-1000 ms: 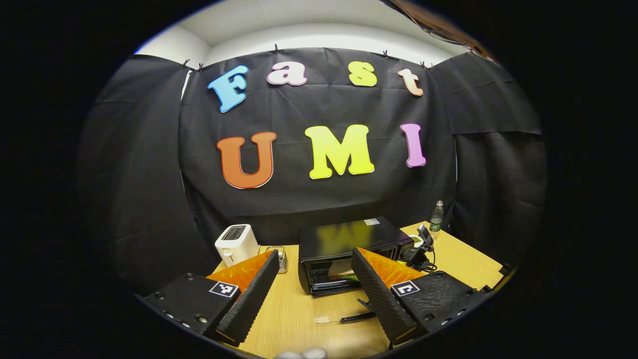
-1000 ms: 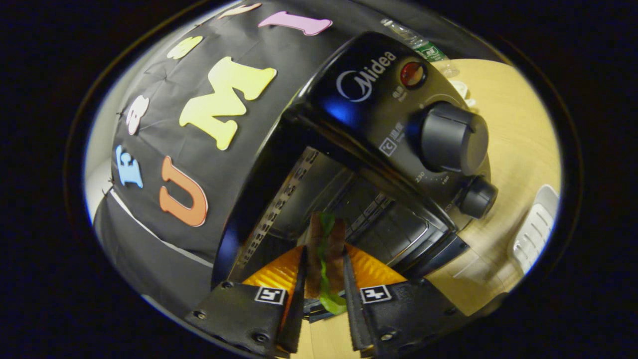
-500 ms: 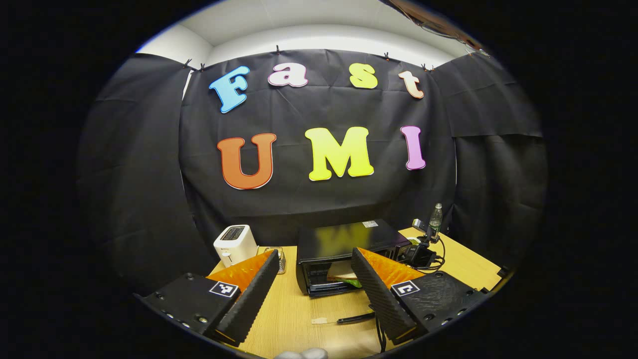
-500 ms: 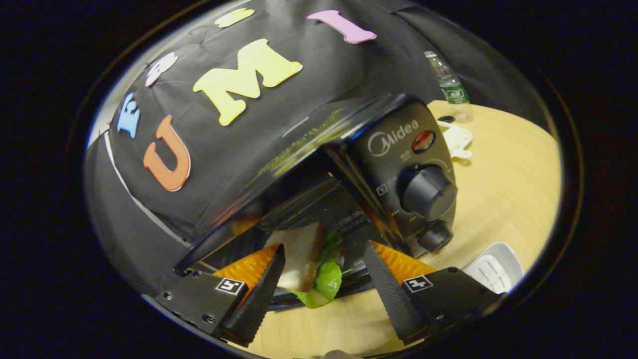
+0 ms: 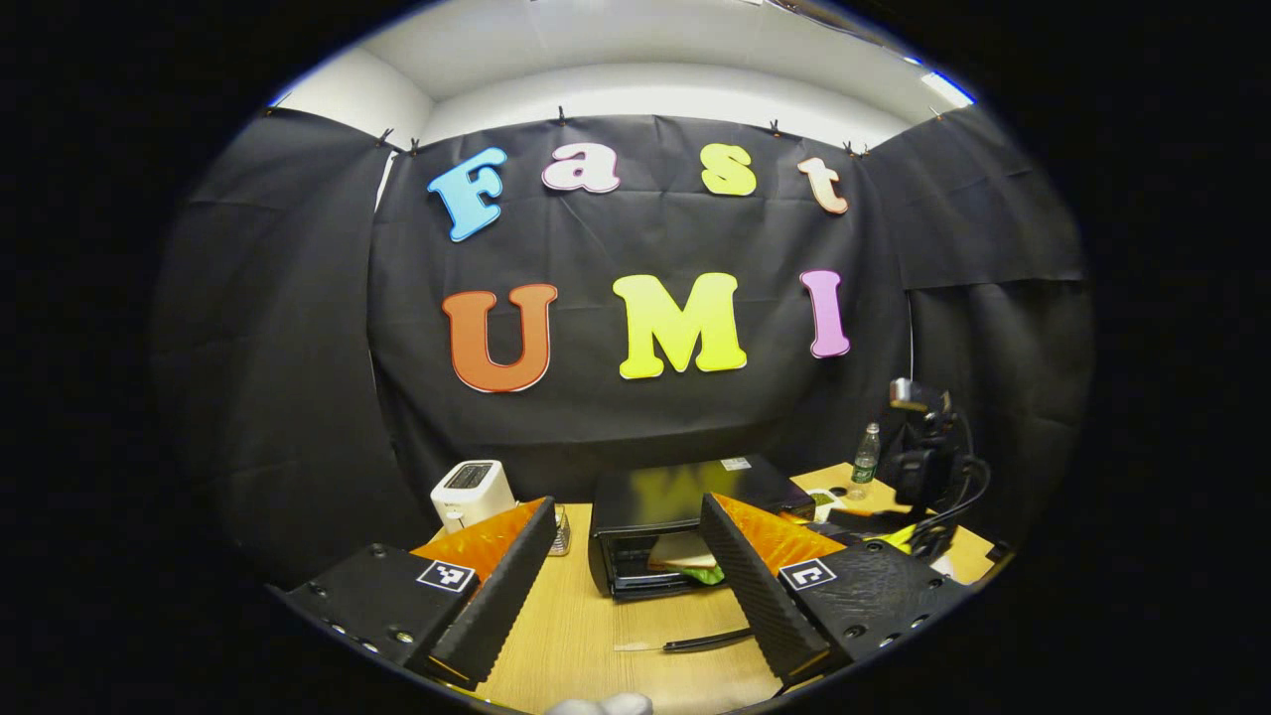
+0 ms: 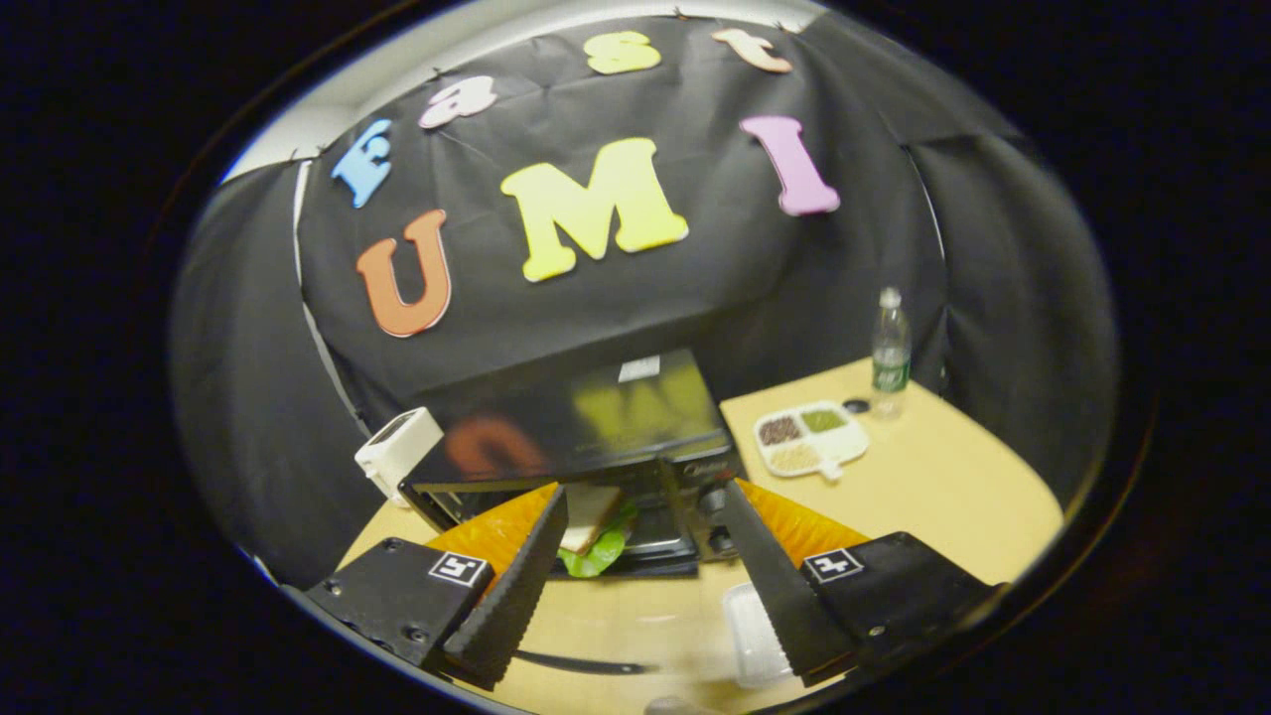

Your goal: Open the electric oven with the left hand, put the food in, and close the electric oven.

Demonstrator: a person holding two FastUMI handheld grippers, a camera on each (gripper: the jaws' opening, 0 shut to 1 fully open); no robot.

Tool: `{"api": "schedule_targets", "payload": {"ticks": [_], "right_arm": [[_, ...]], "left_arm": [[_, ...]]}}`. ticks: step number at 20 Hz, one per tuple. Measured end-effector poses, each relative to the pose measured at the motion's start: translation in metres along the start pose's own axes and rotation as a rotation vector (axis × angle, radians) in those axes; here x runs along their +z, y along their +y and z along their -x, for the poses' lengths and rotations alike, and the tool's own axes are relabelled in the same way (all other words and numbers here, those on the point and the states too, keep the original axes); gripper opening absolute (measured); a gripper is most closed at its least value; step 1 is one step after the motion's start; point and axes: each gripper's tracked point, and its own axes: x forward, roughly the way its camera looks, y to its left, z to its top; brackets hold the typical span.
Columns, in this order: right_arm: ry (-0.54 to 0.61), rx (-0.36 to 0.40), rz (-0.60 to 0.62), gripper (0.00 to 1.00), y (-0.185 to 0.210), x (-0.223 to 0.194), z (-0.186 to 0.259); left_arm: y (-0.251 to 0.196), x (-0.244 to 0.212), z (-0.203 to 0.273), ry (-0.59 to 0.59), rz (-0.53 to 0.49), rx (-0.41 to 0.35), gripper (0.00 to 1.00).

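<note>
the black electric oven [image 6: 576, 427] gapes open, a white-bread and green-lettuce sandwich [image 6: 591, 524] at its mouth, twelve o'clock of the right gripper [image 6: 643, 586]; left gripper [image 5: 628, 586] likewise, both fingers spread, empty.

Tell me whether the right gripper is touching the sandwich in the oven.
Apart. In the right gripper view the right gripper is open and drawn back over the table, with the sandwich lying beyond its fingertips in the open oven, held by neither finger.

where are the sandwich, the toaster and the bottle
sandwich [image 6: 588, 506]: right gripper view, on the top bread slice
toaster [image 5: 470, 491]: left gripper view, on its white front face
bottle [image 6: 891, 356]: right gripper view, on the body near the label
</note>
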Motion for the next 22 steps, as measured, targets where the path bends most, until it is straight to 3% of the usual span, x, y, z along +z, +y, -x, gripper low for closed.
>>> {"api": "schedule_targets", "payload": {"ticks": [2, 3, 4, 6, 11, 16, 22], "right_arm": [[-0.068, 0.001, 0.047, 0.94, -0.004, 0.037, 0.034], [-0.09, -0.016, 0.078, 1.0, -0.014, 0.049, 0.047], [-0.121, -0.024, 0.093, 0.94, -0.019, 0.067, 0.061], [-0.168, -0.037, 0.106, 0.94, -0.03, 0.094, 0.089], [-0.235, -0.091, 0.167, 0.94, -0.069, 0.129, 0.148], [-0.233, -0.1, 0.18, 0.95, -0.09, 0.141, 0.175], [-0.197, -0.089, 0.199, 0.95, -0.113, 0.137, 0.182]], "left_arm": [[-0.002, 0.007, 0.005, -0.018, -0.007, 0.008, 0.95], [-0.002, 0.008, 0.006, -0.023, -0.011, 0.01, 0.95], [-0.005, 0.011, 0.008, -0.03, -0.011, 0.011, 0.95], [-0.014, 0.017, 0.01, -0.043, -0.011, 0.004, 0.95], [-0.036, 0.027, 0.013, -0.065, 0.0, -0.015, 0.95], [-0.041, 0.019, 0.011, -0.072, -0.018, 0.029, 0.95], [-0.066, -0.09, -0.001, 0.066, -0.048, 0.025, 0.95]]}}
